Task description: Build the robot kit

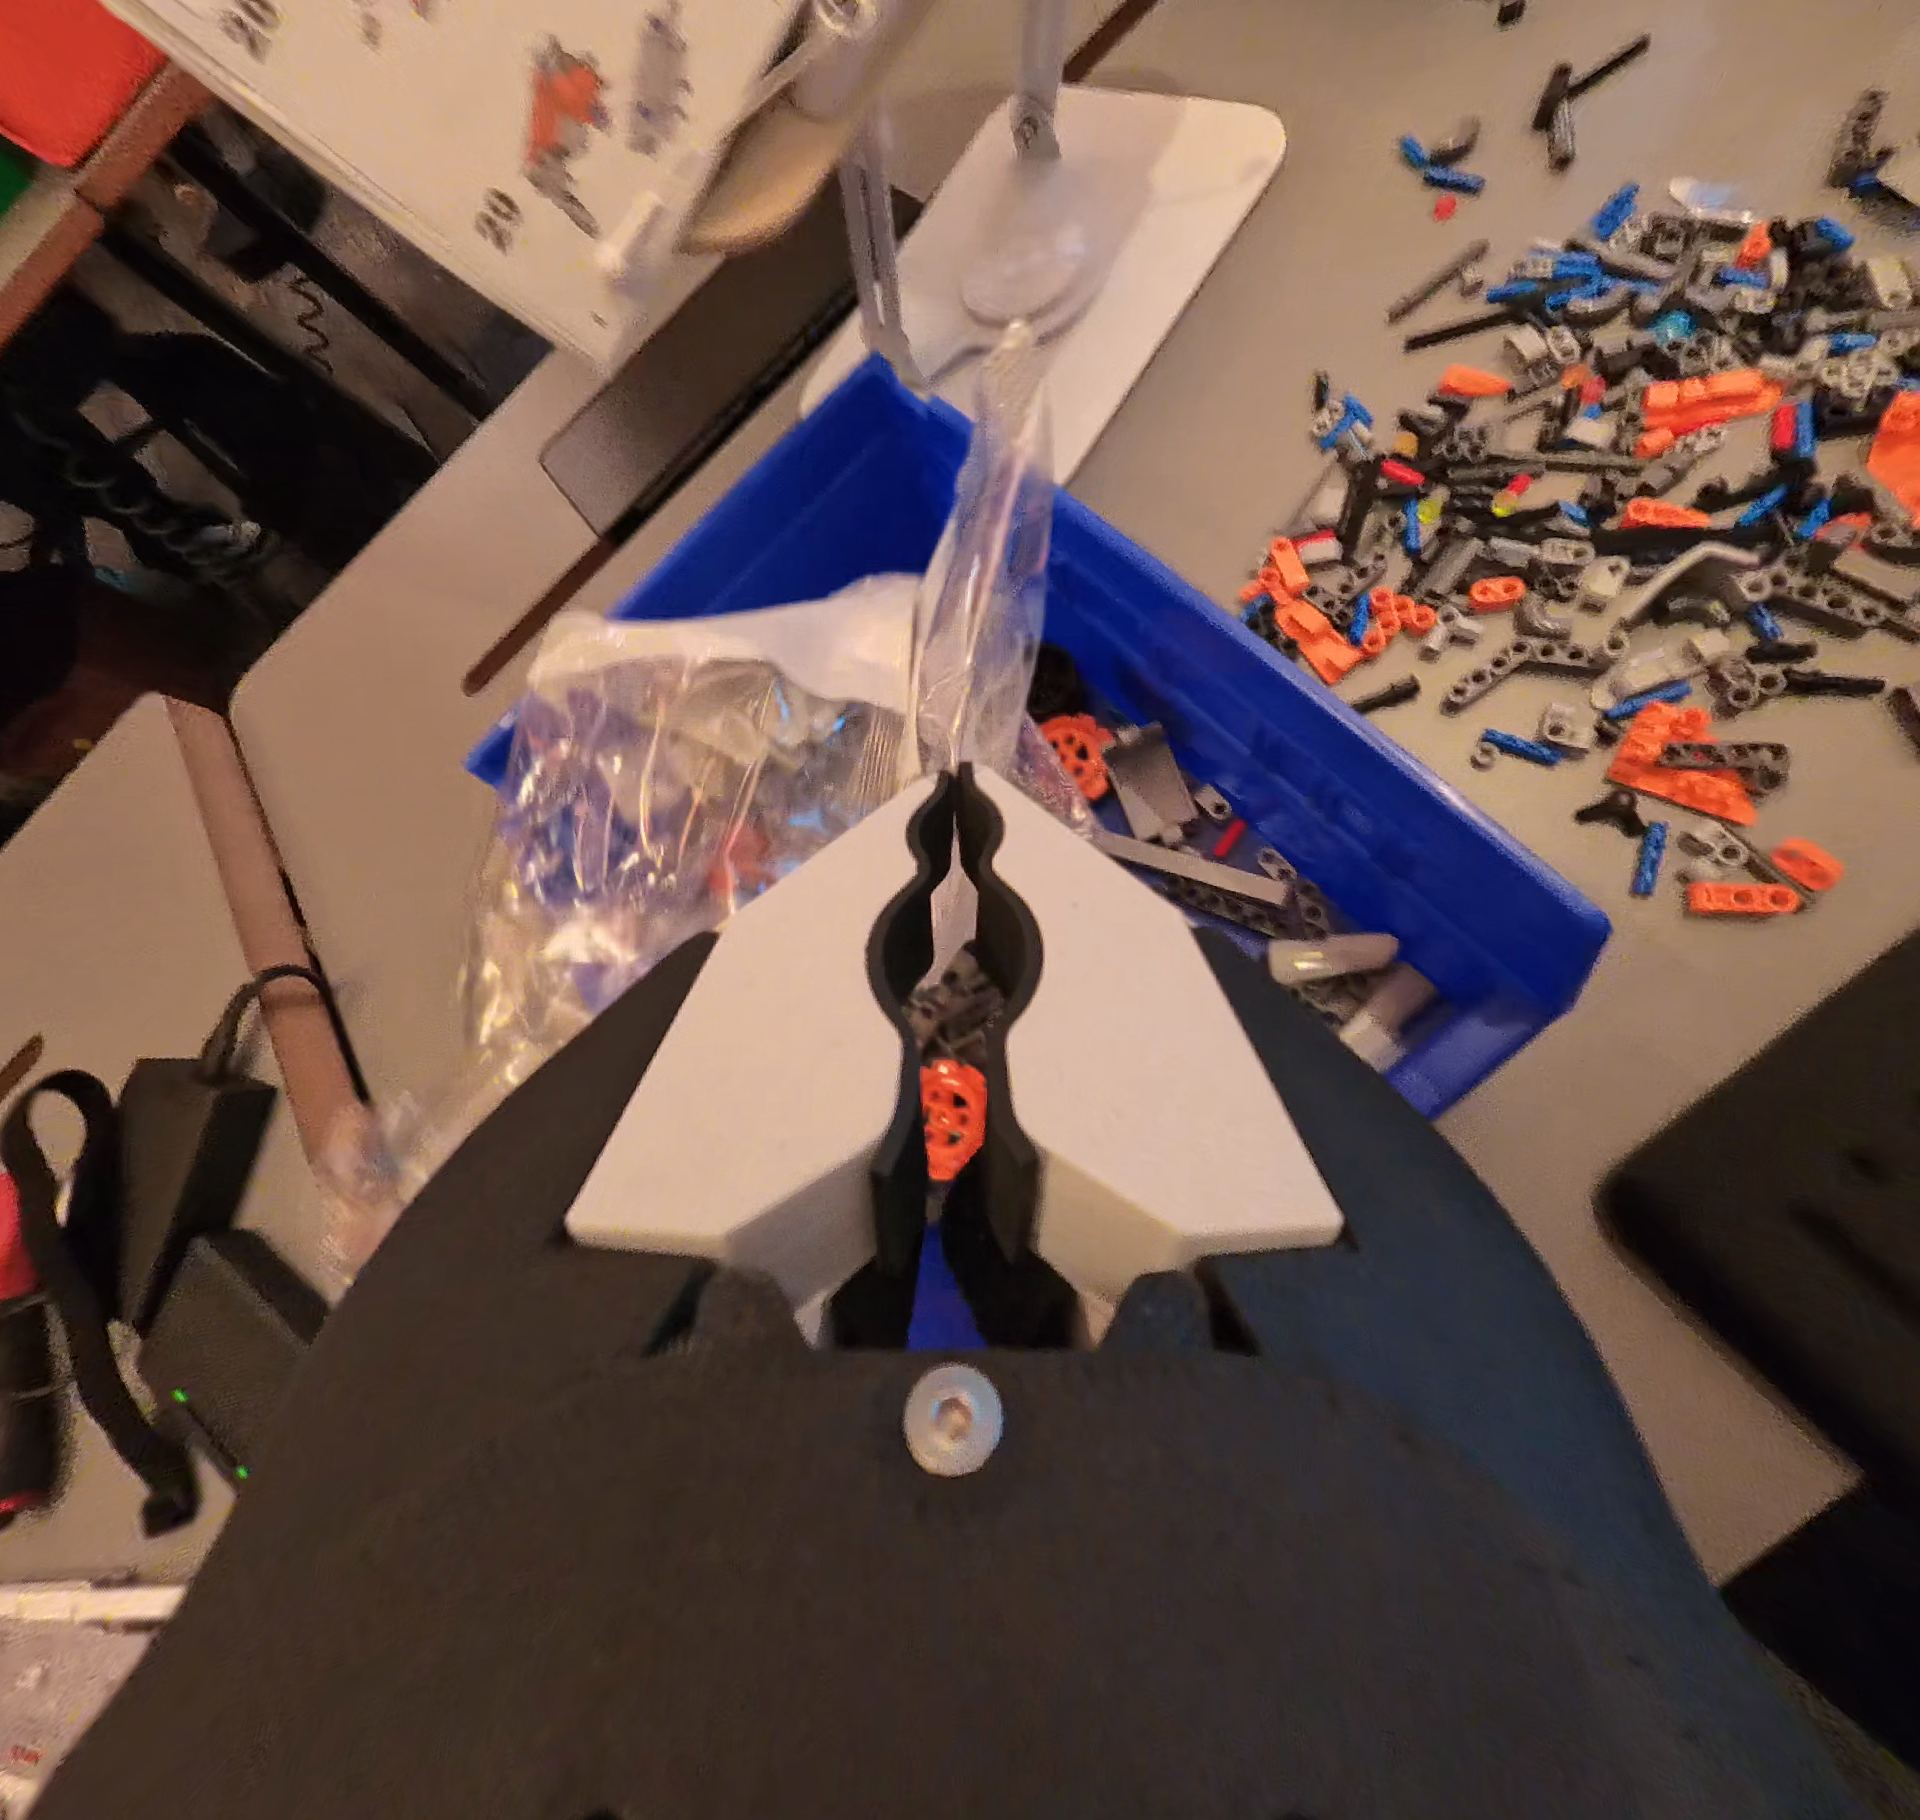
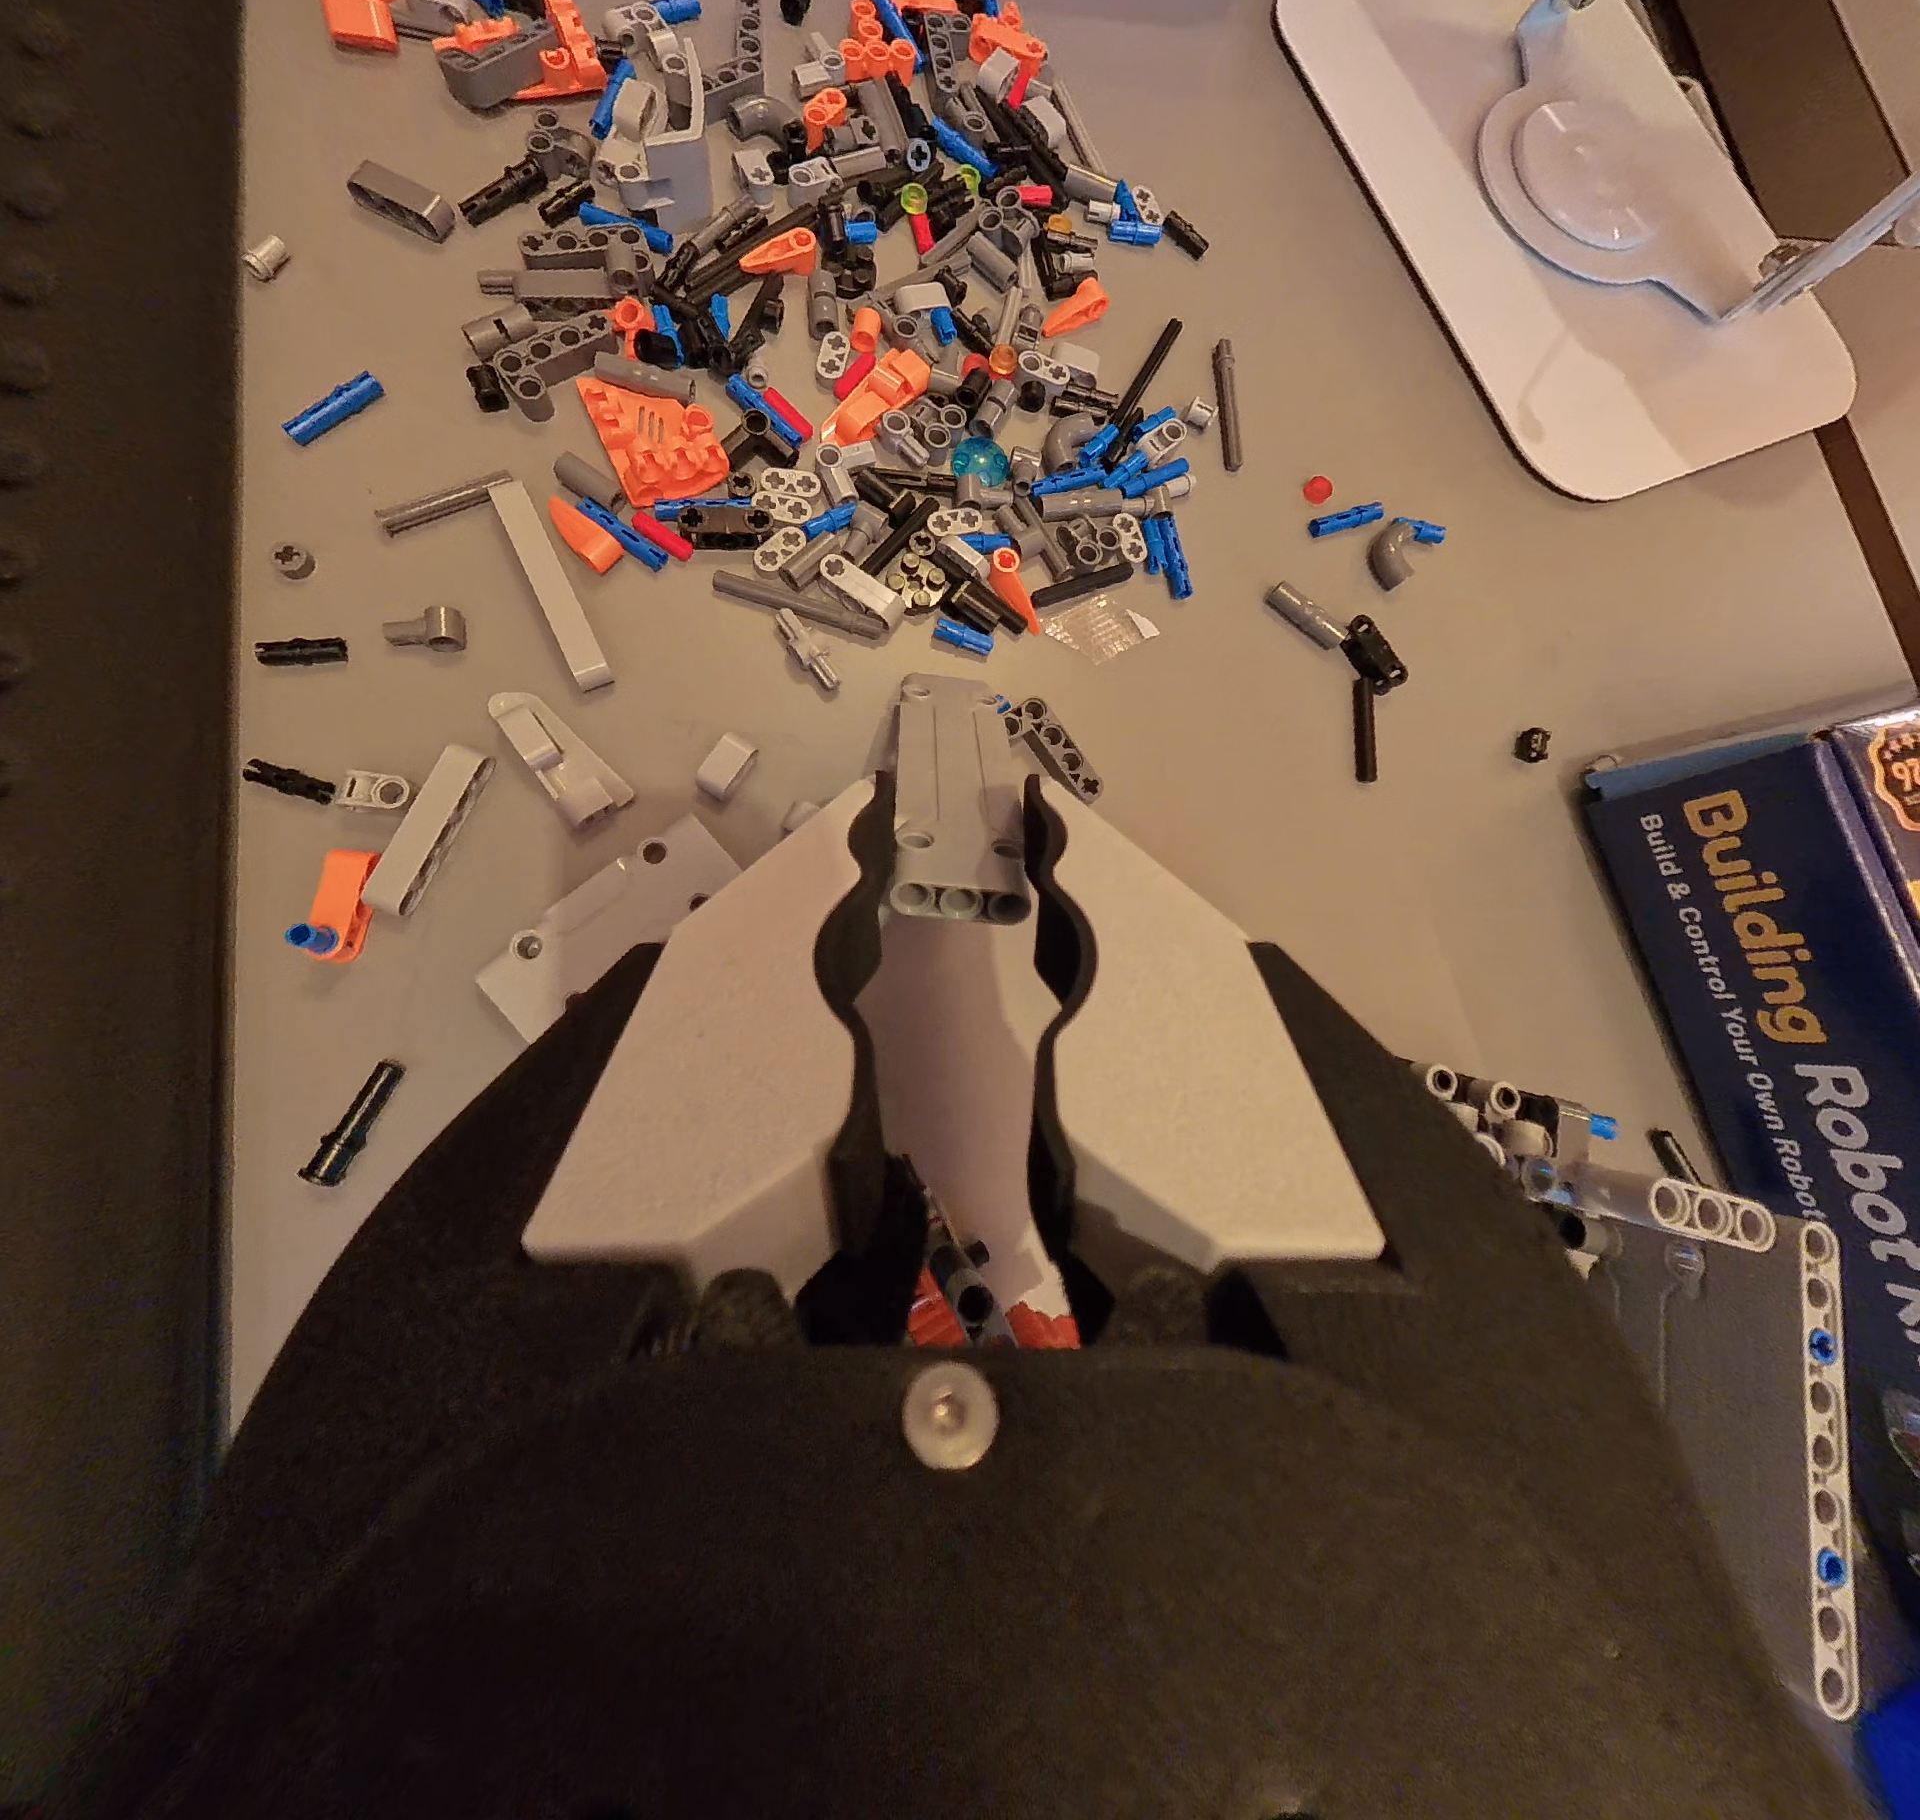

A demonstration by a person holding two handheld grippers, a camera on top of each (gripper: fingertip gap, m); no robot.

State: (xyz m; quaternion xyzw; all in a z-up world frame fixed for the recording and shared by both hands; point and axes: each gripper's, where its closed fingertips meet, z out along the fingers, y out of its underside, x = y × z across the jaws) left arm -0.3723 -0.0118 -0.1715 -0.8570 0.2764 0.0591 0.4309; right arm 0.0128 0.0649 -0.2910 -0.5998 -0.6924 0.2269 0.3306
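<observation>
My left gripper [image 1: 956, 778] is shut on a clear plastic bag strip [image 1: 987, 565] and holds it up over a blue bin [image 1: 1299, 731]. The bin holds loose building pieces and another crumpled clear bag [image 1: 665, 762]. An orange gear piece [image 1: 951, 1118] shows between the jaws lower down. My right gripper [image 2: 951, 794] is shut on a light grey panel piece [image 2: 951, 804] above the table. Ahead of it lies a pile of orange, blue, black and grey building pieces [image 2: 831, 316], which also shows in the left wrist view [image 1: 1621, 523].
A white stand base [image 2: 1558, 243] with a metal arm sits at the right; it also shows in the left wrist view [image 1: 1091, 212]. An open instruction booklet [image 1: 468, 77] hangs at upper left. A dark blue box [image 2: 1787, 991] lies right. A black mat edge [image 2: 114, 523] runs along the left. Power bricks [image 1: 187, 1251] lie lower left. About 40 centimetres separates my left fingertips from my right. My right gripper is the nearer one to the white stand base [image 2: 1558, 243]: about 30 centimetres, against 35 centimetres. The left camera catches it too, in the left wrist view [image 1: 1097, 243].
</observation>
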